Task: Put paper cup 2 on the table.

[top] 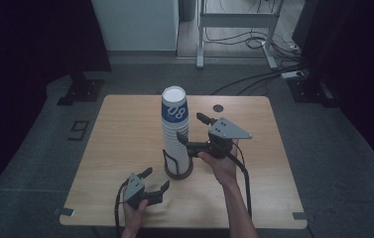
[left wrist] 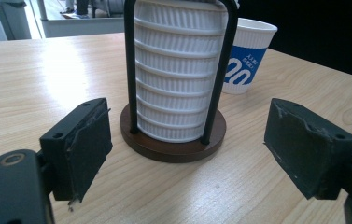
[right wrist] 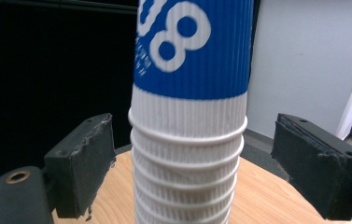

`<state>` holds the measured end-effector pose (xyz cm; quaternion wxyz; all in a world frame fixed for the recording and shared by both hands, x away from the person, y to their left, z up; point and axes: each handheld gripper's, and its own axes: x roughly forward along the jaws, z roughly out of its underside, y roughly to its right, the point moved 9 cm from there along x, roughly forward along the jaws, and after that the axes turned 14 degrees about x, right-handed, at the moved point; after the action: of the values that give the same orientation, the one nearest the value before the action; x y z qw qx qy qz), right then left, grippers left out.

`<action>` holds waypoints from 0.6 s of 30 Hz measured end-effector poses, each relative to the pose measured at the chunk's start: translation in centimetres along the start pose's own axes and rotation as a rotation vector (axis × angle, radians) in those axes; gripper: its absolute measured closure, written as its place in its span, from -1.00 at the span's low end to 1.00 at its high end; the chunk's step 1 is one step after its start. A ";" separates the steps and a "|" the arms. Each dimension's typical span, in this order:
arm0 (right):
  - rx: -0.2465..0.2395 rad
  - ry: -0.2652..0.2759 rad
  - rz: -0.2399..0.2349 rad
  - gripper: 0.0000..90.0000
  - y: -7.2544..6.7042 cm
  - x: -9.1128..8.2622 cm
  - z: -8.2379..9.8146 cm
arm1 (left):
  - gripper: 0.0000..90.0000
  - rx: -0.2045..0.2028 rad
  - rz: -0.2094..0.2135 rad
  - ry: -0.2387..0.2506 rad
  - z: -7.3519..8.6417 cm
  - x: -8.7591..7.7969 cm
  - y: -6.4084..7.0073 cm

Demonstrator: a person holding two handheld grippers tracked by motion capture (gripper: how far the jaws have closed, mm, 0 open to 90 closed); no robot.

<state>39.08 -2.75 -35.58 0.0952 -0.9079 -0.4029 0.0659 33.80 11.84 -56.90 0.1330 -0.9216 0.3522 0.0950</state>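
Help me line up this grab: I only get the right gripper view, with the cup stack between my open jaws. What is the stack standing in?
Observer: A holder with a round dark base and black uprights on either side of the stack.
Operator: Where is the left gripper?
Observer: The left gripper sits low, facing the holder's base, jaws open and clear of it.
Operator: Any loose cups?
Observer: One single cup stands upright on the table beyond the holder.

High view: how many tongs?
2. Left tongs open, low in front of the cup stack; right tongs higher up, open, jaws either side of the stack.
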 end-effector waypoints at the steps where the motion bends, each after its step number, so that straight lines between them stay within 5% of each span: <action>1: 0.000 0.004 0.006 -0.71 0.0 0.2 -0.2 | -0.67 0.002 0.001 -0.001 0.0 0.0 0.0; 18: 0.019 -0.025 -0.003 -0.72 -0.3 3.4 -2.0 | -0.67 0.000 0.009 0.001 0.0 0.0 0.1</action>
<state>41.49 -0.28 -33.67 0.0989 -0.9054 -0.4048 0.0811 33.76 11.77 -56.91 0.1324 -0.9199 0.3566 0.0950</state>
